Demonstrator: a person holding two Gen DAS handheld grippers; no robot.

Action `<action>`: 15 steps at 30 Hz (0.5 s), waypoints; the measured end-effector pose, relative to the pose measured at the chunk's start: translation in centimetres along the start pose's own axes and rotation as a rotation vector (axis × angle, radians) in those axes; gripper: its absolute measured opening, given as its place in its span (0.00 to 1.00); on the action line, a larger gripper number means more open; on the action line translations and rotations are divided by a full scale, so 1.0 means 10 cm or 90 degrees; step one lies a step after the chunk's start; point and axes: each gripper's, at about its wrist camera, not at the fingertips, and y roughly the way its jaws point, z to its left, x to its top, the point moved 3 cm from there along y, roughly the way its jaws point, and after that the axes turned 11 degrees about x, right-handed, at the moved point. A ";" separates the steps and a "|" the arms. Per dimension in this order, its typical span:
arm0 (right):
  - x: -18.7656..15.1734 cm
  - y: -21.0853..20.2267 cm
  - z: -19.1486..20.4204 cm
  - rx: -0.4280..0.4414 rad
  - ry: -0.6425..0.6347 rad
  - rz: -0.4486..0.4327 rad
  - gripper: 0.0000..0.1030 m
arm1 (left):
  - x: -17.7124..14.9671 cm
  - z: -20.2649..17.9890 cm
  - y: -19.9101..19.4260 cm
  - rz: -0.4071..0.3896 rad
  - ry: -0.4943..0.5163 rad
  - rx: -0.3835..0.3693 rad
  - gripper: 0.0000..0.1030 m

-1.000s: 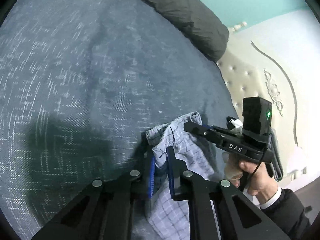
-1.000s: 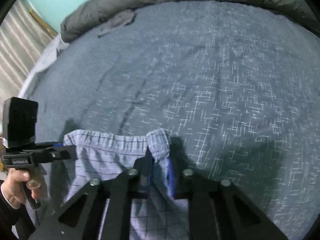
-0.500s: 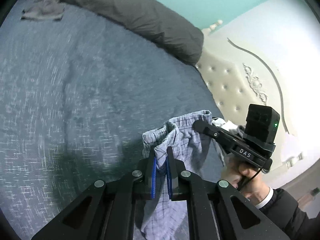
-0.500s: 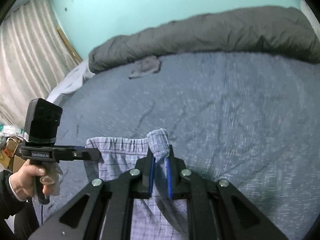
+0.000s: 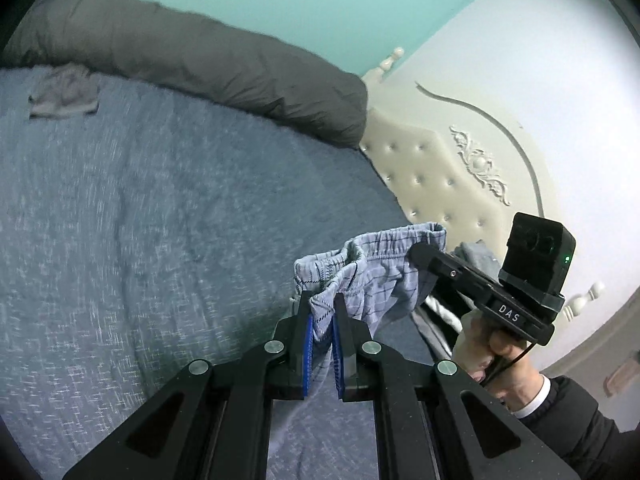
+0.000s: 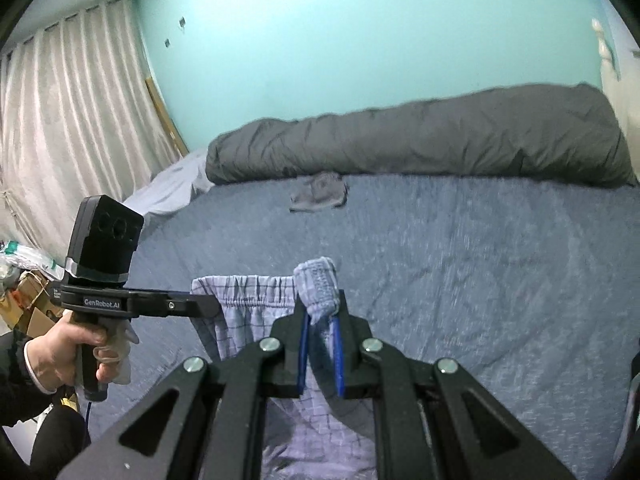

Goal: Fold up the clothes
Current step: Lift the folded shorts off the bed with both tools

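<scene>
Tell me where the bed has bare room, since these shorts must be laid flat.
The blue bedspread is bare between the held checked shorts and the grey duvet roll, widest on the right. It is crowded only by the small grey cloth near the roll.

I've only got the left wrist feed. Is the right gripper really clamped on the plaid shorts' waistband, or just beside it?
Observer: Clamped. The right gripper pinches a bunched corner of the light blue plaid shorts' elastic waistband between its blue pads.
Operator: Anything past the left edge of the bed?
Observer: Yes. White pleated curtains hang there, with cardboard boxes on the floor below.
Operator: The small grey cloth by the duvet, is it clear of it?
Observer: No. The crumpled grey cloth lies on the blue bedspread, right against the rolled dark grey duvet.
</scene>
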 end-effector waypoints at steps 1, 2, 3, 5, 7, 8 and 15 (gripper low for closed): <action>0.05 -0.06 0.05 0.000 -0.005 -0.007 0.09 | 0.03 -0.06 -0.05 -0.004 0.005 -0.001 0.08; 0.09 -0.13 0.09 0.000 -0.008 -0.015 0.09 | 0.06 -0.13 -0.11 -0.009 0.010 -0.001 0.08; 0.14 -0.20 0.14 0.000 -0.012 -0.022 0.09 | 0.09 -0.20 -0.18 -0.014 0.017 -0.001 0.08; 0.22 -0.35 0.24 -0.003 -0.023 -0.036 0.09 | 0.14 -0.33 -0.29 -0.024 0.031 0.002 0.08; 0.30 -0.50 0.34 -0.004 -0.034 -0.049 0.09 | 0.21 -0.50 -0.43 -0.037 0.049 0.006 0.08; 0.33 -0.57 0.39 -0.005 -0.039 -0.055 0.09 | 0.24 -0.57 -0.49 -0.042 0.057 0.007 0.08; 0.54 -1.10 0.63 -0.014 -0.060 -0.095 0.09 | 0.43 -1.09 -0.86 -0.066 0.098 0.003 0.08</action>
